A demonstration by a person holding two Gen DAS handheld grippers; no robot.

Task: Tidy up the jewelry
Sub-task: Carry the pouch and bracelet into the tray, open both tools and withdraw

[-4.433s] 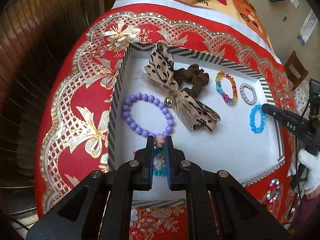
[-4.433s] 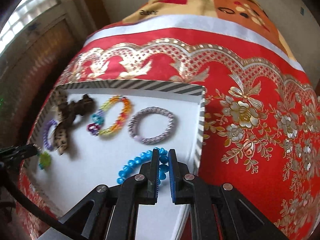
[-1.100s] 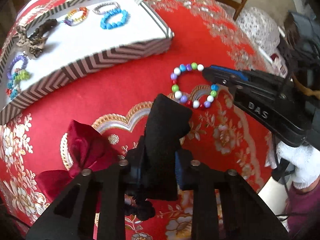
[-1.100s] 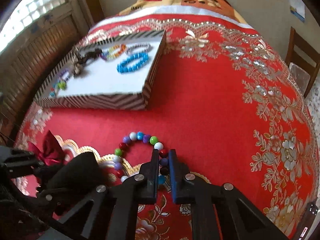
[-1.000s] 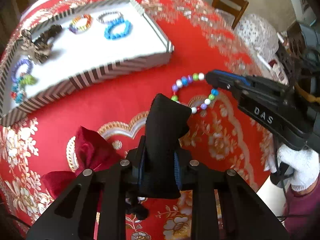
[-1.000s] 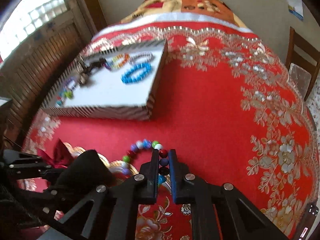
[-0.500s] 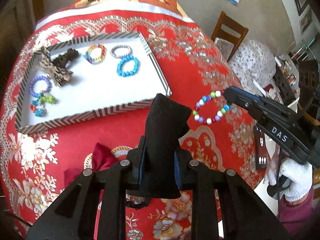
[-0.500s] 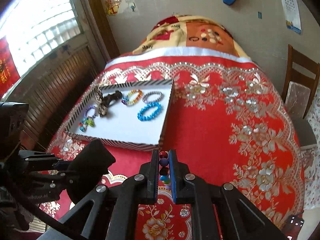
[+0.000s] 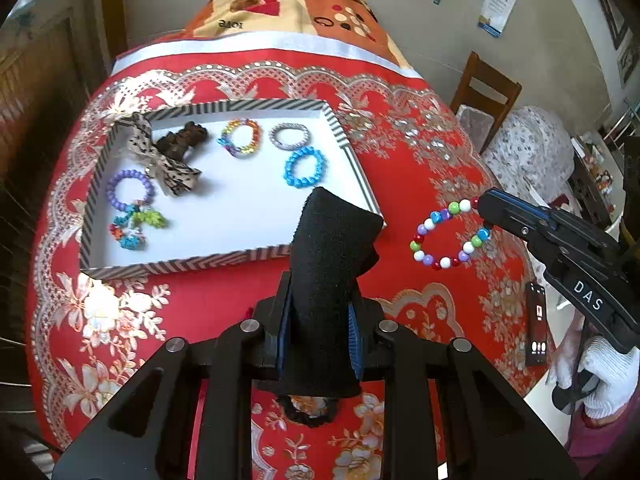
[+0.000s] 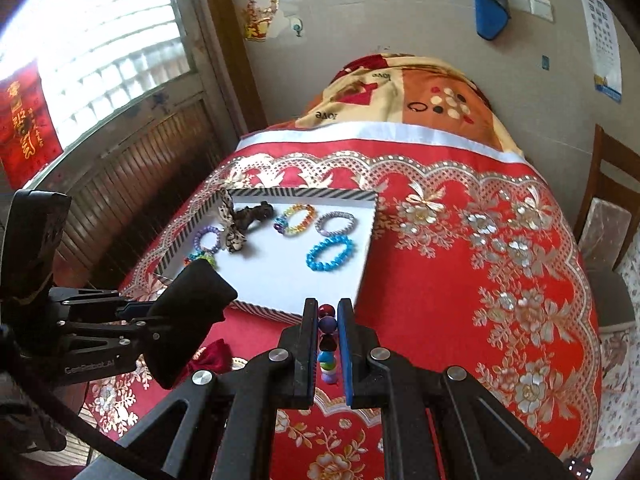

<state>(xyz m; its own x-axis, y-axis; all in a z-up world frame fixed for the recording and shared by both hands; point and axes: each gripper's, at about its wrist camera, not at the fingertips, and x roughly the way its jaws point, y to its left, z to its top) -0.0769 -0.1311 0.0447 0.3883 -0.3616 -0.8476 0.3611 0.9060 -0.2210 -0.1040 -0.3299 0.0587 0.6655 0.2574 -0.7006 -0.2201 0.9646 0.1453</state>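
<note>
Left wrist view first, nearest stuff: my left gripper [image 9: 320, 332] has its fingers closed most of the way on a black velvet bow [image 9: 328, 276], which sticks up past the tips and blocks part of the tray's near edge. Over at 3 o'clock my right gripper [image 9: 486, 210] comes in from the side, pinched on a multicolored bead bracelet [image 9: 450, 234] that hangs above the red tablecloth [image 9: 400, 168], just off the tray's right corner.

From the right wrist view the fingers are nearly together with the beads [image 10: 328, 340] stacked in the gap between them. At 9 o'clock there I can see the left gripper with the bow [image 10: 188, 316], and a dark red bow [image 10: 214, 354] lying on the cloth under it.

Further out is the striped-rim tray [image 9: 224, 258] with a white floor. Inside it: a blue bracelet [image 9: 304, 167] at about 1 o'clock, a silver one [image 9: 289, 136] and a rainbow one [image 9: 240, 142] behind it, a leopard-print bow [image 9: 166, 160] touching a brown scrunchie [image 9: 182, 142] at 11 o'clock, and a purple bracelet [image 9: 129, 191] with a little colored charm string [image 9: 136, 226] on the left side.

Beyond the table edge is a patterned blanket [image 9: 288, 4], and a wooden chair [image 9: 486, 92] at 2 o'clock.
</note>
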